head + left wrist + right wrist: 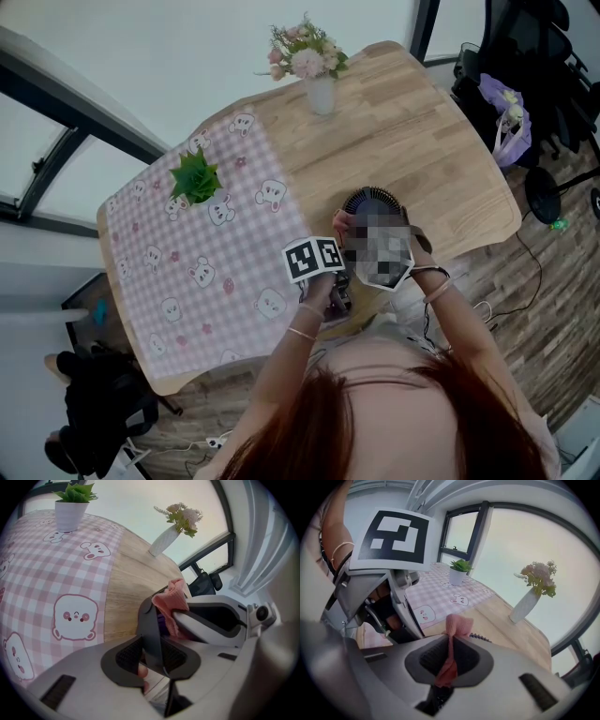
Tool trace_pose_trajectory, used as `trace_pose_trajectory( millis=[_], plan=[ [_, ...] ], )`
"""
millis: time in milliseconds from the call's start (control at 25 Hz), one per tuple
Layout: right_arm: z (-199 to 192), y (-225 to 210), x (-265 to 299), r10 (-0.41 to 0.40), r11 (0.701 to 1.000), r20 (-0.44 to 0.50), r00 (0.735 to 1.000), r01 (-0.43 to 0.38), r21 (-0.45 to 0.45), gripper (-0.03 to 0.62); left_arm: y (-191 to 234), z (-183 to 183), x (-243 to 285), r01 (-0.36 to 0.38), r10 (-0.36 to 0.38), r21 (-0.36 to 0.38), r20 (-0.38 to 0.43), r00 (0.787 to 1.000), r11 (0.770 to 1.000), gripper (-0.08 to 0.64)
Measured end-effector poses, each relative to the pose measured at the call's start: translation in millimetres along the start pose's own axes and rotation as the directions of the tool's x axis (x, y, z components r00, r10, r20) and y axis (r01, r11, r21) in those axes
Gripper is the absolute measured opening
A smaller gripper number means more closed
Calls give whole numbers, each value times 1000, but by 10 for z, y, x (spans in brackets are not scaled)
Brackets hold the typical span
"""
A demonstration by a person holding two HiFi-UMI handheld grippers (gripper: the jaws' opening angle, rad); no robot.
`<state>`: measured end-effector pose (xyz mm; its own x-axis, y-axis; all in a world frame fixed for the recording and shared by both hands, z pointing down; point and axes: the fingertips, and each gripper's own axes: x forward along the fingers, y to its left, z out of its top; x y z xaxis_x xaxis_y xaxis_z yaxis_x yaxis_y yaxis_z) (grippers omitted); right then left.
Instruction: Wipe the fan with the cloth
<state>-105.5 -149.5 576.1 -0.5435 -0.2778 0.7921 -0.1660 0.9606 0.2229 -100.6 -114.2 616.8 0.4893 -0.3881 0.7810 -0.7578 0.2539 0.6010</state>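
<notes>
Gingham with bear prints [187, 272] covers the left half of the tabletop [422, 141]. A potted plant [195, 178] stands on it, and a vase of flowers [314, 70] stands on the bare wood at the far edge. Both are well apart from the work, which sits at the near edge close to the person's body.

The left claw [152, 646] is clenched on a dark grey upright part. I take this to be the housing or stem of the fan [371, 200], whose round dark grille shows just beyond the two grippers in the head view. This grip looks meant to steady the fan and turn its face toward the other hand, so that wiping does not push it across the wood.

To the right, the right claw [450, 651] is pinched on the pink cloth [457, 625]. A short tuft sticks out past the tips, and the rest hangs down between the jaws. That tuft is the working end. It sits right against the fan's beaded rim [481, 638], and in the left gripper view it lies beside the gripped grey part.
</notes>
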Motion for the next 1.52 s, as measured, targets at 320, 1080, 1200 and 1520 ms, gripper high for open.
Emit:
trace_pose_trajectory(
  millis=[320,1080,1200,1520],
  plan=[
    [28,-74,57,-18,1000,5,1000,17,21,25,15,-7,7,3,-3,-8,9,1000,1000,100],
    [79,-325,148,-49,997,7,999,49,53,25,23,11,0,0,1,-38,42,999,999,103],
    [78,-372,158,-59,997,7,998,59,58,25,25,9,-1,-2,3,-42,44,999,999,103],
    [78,-464,180,-61,995,11,998,60,75,25,28,23,4,-3,6,-52,56,998,999,103]
  ],
)
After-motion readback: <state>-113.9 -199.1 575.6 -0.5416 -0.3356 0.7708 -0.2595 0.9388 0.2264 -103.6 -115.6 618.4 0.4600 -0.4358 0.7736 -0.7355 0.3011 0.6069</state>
